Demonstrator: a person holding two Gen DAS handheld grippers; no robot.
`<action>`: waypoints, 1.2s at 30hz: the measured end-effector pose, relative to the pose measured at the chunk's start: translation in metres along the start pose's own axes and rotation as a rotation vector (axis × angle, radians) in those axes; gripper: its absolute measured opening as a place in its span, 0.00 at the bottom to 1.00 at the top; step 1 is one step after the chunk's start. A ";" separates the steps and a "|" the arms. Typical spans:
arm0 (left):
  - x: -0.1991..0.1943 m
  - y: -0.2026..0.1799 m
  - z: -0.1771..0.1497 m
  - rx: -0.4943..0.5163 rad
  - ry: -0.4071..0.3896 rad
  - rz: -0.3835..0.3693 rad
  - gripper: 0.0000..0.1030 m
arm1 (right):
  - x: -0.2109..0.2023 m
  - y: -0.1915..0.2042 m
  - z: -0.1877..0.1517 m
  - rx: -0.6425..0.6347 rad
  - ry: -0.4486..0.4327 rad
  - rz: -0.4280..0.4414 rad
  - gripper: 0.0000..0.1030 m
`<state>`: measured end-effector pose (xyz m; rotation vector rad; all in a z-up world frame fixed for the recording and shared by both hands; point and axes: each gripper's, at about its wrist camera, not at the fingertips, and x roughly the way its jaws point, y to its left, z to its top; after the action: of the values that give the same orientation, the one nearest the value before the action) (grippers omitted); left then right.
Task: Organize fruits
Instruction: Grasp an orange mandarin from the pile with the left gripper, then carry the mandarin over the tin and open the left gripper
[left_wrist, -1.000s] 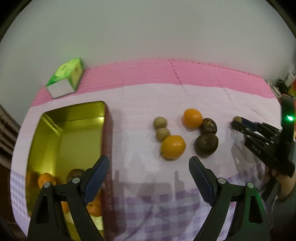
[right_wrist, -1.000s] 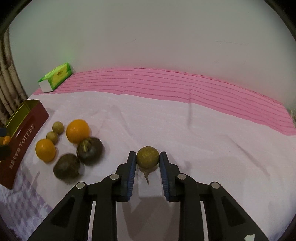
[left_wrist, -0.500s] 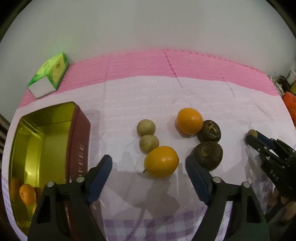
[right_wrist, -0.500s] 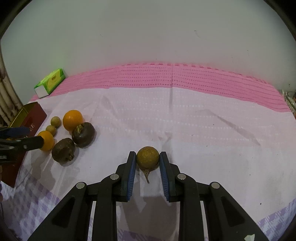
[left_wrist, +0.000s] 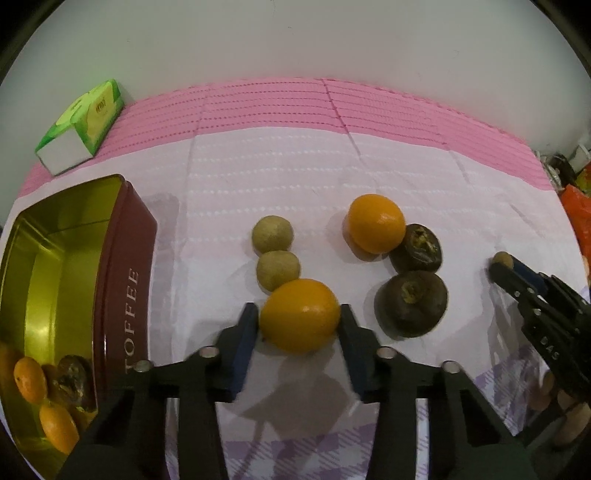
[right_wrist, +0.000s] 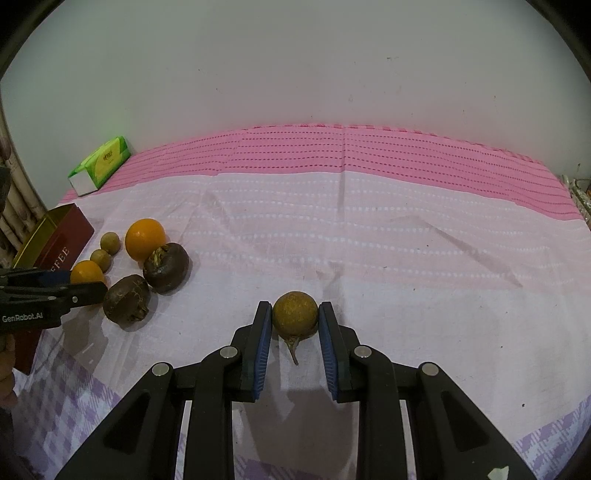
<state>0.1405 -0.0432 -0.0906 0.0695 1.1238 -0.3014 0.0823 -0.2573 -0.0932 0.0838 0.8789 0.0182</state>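
Both wrist views near, downward; share fruit cluster (left_wrist: 354, 258).

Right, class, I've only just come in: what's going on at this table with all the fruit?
A person is sorting fruit into a toffee tin with two hand-held grippers. The left gripper has just been closing around an orange lying on the cloth beside the tin. The right gripper holds a small brown-yellow fruit. Another orange, two small fruits and two dark ones wait on the cloth; several are already in the tin.
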 end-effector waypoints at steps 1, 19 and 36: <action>-0.001 0.000 -0.001 -0.001 0.001 0.001 0.41 | 0.000 0.000 0.000 -0.002 0.000 -0.002 0.23; -0.047 0.013 -0.026 -0.027 -0.035 -0.003 0.41 | 0.004 0.005 -0.001 -0.022 0.008 -0.023 0.23; -0.090 0.086 -0.031 -0.134 -0.116 0.122 0.41 | 0.004 0.008 -0.002 -0.030 0.006 -0.048 0.23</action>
<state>0.1016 0.0636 -0.0321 0.0015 1.0179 -0.1191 0.0839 -0.2493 -0.0968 0.0346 0.8859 -0.0134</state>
